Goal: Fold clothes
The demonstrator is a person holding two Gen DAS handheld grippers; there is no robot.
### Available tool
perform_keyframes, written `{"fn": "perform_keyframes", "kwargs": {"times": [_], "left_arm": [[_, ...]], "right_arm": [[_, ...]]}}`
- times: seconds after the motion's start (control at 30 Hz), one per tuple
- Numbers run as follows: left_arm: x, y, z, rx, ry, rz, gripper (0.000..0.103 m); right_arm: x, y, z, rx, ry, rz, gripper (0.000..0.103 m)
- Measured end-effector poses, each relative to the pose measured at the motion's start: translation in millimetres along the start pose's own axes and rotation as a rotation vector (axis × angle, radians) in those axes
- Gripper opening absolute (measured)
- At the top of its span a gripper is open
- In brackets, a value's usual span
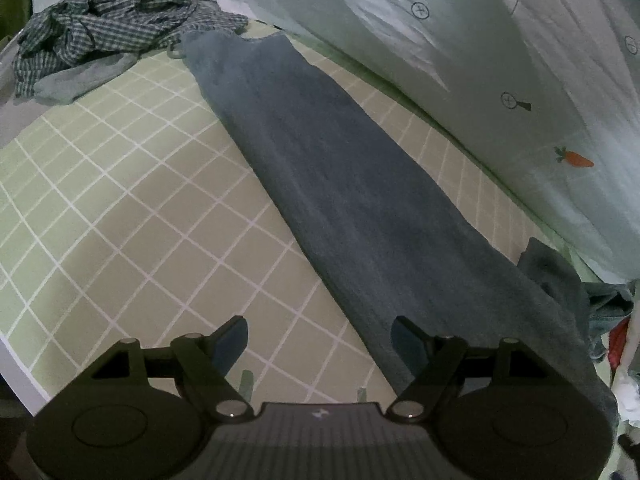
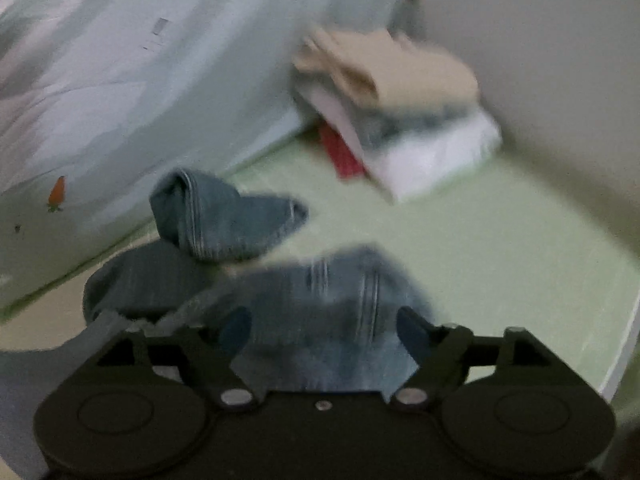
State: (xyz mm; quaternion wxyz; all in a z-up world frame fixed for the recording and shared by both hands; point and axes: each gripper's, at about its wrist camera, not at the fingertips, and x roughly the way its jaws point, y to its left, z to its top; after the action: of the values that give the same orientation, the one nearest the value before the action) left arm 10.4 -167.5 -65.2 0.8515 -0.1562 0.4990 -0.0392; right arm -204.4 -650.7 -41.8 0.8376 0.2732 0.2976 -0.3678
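Note:
A long blue-grey denim garment (image 1: 344, 184) lies stretched flat on the green checked sheet (image 1: 120, 208), running from the far left to the near right. My left gripper (image 1: 320, 340) is open and empty just above the sheet, its right finger at the garment's near edge. In the right wrist view, the garment's bunched end with stitched seams (image 2: 320, 300) lies between the fingers of my open right gripper (image 2: 324, 332). A folded-over denim flap (image 2: 224, 216) sticks up behind it. The right wrist view is blurred.
A crumpled checked shirt (image 1: 108, 28) lies at the far left corner. A pale quilt with a carrot print (image 1: 520, 80) runs along the right side. A stack of folded clothes (image 2: 396, 112) sits by the wall. The bed edge (image 2: 624, 340) is at the right.

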Motion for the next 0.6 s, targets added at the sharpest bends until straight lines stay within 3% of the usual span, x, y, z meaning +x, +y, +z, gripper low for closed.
{"fn": "perform_keyframes", "kwargs": {"times": [0.07, 0.17, 0.43, 0.47, 0.6], "left_arm": [[0.7, -0.6, 2.0, 0.004, -0.002, 0.006, 0.084], [1.7, -1.6, 4.9, 0.01, -0.005, 0.015, 0.086], [5.2, -5.0, 13.9, 0.026, -0.013, 0.039, 0.086], [6.8, -5.9, 16.7, 0.026, -0.014, 0.042, 0.086], [12.8, -7.1, 31.5, 0.019, -0.024, 0.058, 0.086]], "right_arm": [[9.9, -0.9, -10.9, 0.046, 0.065, 0.003, 0.087], [23.0, 3.2, -18.7, 0.059, 0.096, 0.006, 0.099], [60.0, 11.4, -20.0, 0.076, 0.189, -0.003, 0.102], [62.4, 11.1, -18.9, 0.074, 0.183, -0.005, 0.101], [70.3, 11.3, -5.8, 0.035, 0.108, -0.02, 0.07]]}}
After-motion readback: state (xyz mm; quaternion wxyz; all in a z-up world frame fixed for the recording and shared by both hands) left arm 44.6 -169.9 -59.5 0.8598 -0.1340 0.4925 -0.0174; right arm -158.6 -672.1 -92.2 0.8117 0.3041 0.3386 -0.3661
